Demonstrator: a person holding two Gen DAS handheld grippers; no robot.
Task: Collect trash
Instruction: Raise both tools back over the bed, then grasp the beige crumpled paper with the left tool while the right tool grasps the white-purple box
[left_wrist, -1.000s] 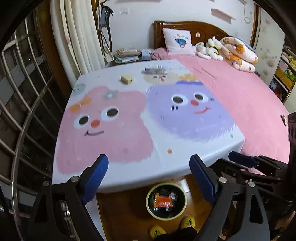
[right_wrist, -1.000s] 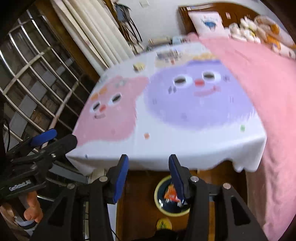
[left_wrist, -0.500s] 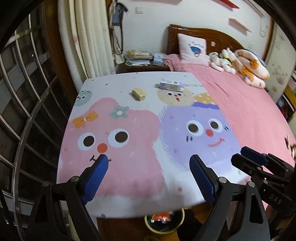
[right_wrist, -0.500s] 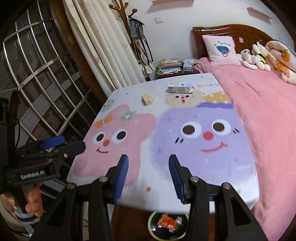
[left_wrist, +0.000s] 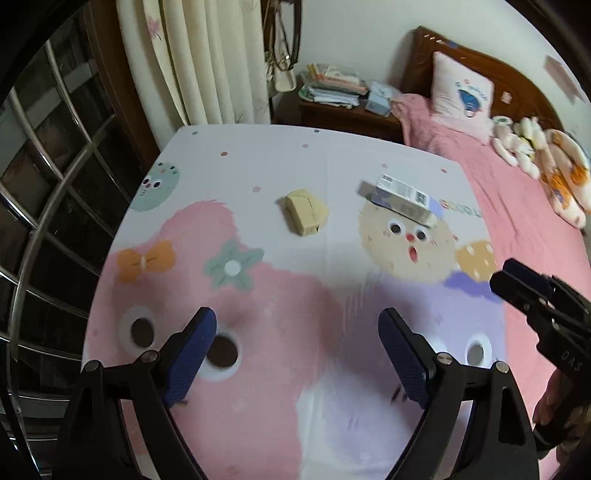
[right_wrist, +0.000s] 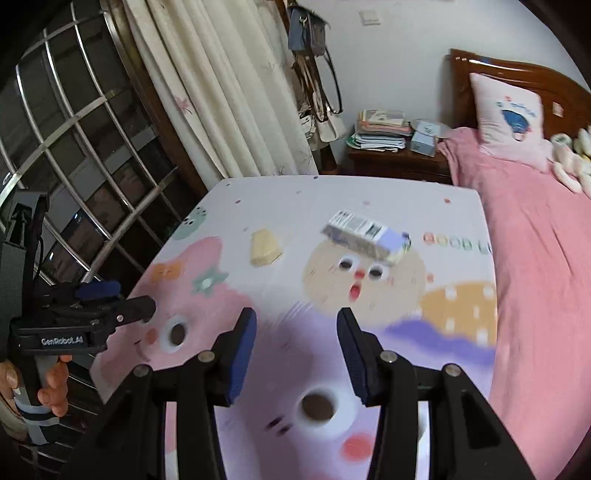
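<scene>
Both grippers over the table, heading for the two pieces of trash at its far side.

The left gripper (left_wrist: 297, 360) has its jaws spread wide with nothing between them; the right gripper (right_wrist: 297, 360) has its jaws about half apart, also empty. On the cartoon tablecloth (left_wrist: 258, 406) lie a small yellowish box (left_wrist: 306, 216) and, well apart to its right, a long white carton (left_wrist: 404, 200) with a barcode. Judging by the layout, the left gripper suits the yellowish box and the right the carton. The carton is best taken across its narrow side, so the right jaws probably need no more width. Each gripper should come down with one jaw on either side and close before lifting, without dragging the cloth.
</scene>
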